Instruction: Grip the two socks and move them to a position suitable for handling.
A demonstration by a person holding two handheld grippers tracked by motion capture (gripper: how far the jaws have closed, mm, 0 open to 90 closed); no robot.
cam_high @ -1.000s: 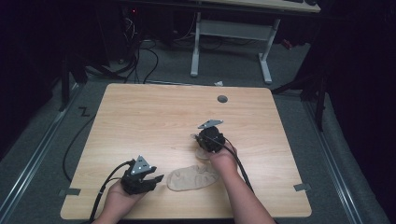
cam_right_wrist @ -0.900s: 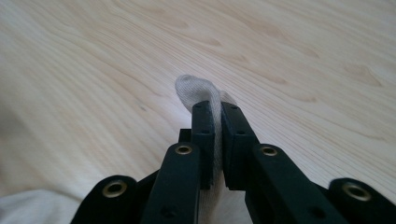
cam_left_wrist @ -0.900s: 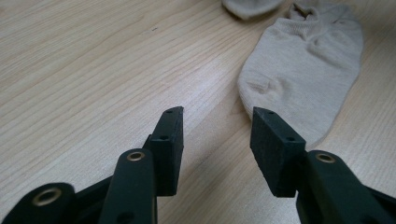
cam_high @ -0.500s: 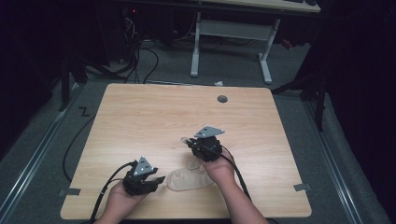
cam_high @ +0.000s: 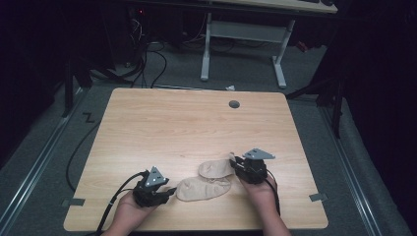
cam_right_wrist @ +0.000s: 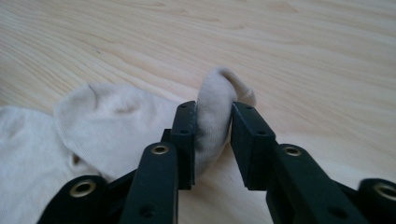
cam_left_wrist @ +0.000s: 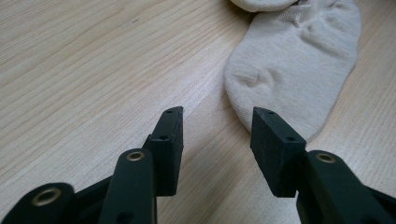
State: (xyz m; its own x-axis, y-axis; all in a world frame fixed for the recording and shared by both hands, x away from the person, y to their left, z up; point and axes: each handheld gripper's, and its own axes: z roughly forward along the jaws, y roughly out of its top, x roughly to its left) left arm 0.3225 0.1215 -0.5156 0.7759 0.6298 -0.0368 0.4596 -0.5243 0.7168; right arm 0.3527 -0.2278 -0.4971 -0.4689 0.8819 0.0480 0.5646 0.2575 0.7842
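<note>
Beige fabric is seen nearest the person: two socks lie on the pale wooden table point(cam_high: 162, 123) close to its front edge. The nearer sock point(cam_high: 201, 188) lies flat, its toe end just ahead of the left gripper point(cam_high: 169, 191), whose jaws stand apart with nothing between them; in the left gripper view this sock point(cam_left_wrist: 299, 60) is seen just beyond the right-hand jaw, apart from both pads, with bare wood between the jaws. The second sock point(cam_high: 216, 168) lies just behind the first, and the two are seen overlapping in the right gripper view. A raised fold of the second sock point(cam_right_wrist: 212, 116) stands between the jaws of the right gripper point(cam_high: 237, 162); these jaws have just been opening, and the fold touches the left-hand pad while a slight gap shows at the other. Farther off, a round cable hole point(cam_high: 234, 104) is set in the table near its back edge. Beyond the table, a white desk frame point(cam_high: 243, 44) and loose cables point(cam_high: 147, 54) are seen on the grey floor.
</note>
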